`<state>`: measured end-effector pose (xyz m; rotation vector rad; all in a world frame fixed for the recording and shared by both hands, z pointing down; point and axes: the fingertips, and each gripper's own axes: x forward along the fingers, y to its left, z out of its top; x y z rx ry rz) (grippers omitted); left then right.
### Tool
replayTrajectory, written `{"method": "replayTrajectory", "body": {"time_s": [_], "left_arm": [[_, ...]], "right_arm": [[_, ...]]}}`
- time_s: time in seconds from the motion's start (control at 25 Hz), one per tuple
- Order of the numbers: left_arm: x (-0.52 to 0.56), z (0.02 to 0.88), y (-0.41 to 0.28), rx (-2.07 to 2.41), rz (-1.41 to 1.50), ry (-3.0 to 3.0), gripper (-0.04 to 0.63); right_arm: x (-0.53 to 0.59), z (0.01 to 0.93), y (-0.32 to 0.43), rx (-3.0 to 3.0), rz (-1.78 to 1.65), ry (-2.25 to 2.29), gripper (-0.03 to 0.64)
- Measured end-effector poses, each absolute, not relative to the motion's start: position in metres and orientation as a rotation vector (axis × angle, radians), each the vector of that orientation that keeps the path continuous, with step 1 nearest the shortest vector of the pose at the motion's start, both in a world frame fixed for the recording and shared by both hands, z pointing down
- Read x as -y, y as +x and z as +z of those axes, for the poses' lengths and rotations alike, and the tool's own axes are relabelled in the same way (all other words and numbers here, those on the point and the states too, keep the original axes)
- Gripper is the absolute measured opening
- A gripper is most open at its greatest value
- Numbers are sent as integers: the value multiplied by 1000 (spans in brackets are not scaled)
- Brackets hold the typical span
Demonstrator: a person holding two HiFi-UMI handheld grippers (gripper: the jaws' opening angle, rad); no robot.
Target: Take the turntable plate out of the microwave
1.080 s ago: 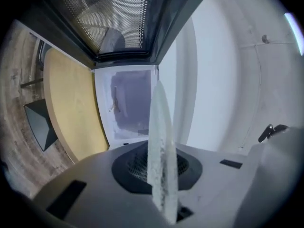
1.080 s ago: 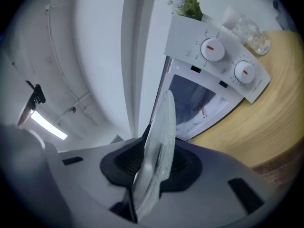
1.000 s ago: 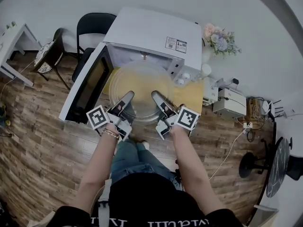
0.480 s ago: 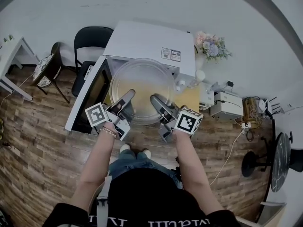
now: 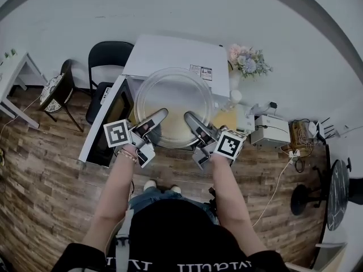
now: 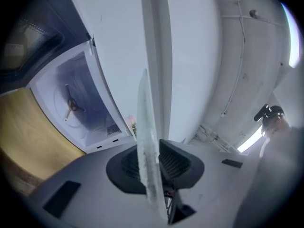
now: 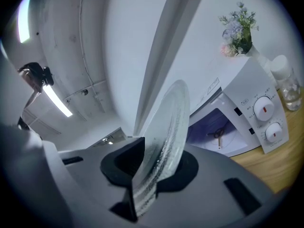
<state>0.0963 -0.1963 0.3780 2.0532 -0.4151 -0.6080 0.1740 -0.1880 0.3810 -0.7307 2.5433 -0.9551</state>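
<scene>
Bright even light, fisheye edges, blurred foreground

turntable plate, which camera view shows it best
The head view: the whole round glass turntable plate shows, outside the open microwave. The left and right gripper views show only a slice of its rim, edge-on.
</scene>
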Motion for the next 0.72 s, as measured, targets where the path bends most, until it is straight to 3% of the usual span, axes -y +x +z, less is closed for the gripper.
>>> {"method": "replayTrajectory", "body": {"time_s": [0.28, 0.56, 0.72], "left_arm": [[210, 369, 95, 576, -599, 2160, 106], [212, 350, 100, 616, -555, 2369, 228], [218, 335, 97, 664, -590, 2465, 241]], "right_arm": [[193, 365, 179, -2562, -864, -739, 87], [196, 349, 182, -2607, -733, -766, 101], [199, 333, 182, -2642, -590, -807, 110]]}}
